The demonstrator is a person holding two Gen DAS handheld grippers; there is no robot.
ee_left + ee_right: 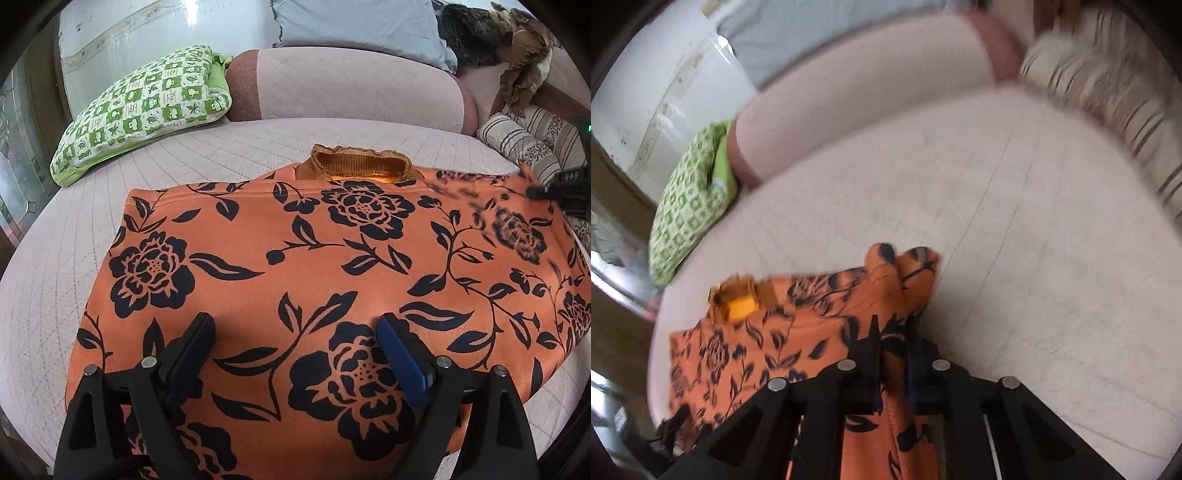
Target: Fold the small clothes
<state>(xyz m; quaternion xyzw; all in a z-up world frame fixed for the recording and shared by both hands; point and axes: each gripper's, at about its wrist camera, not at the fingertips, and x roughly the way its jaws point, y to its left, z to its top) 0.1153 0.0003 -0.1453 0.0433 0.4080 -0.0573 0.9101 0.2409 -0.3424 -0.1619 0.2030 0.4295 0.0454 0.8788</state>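
An orange top with black flowers (332,240) lies spread on the pink quilted cover (55,295), its ribbed brown collar (360,166) pointing away from me. My left gripper (295,325) stands open just over the near part of the top, with flat cloth under the gap and nothing pinched. My right gripper (894,332) is shut on a bunched fold of the same top (905,273), which sticks out past its fingertips. In the left wrist view the right gripper (554,190) shows at the top's far right corner, where the cloth is blurred.
A green checked pillow (144,107) lies at the back left, a pink bolster (351,88) along the back with a pale blue pillow (358,29) behind it. Striped cushions (528,144) and a brown heap (517,48) crowd the back right.
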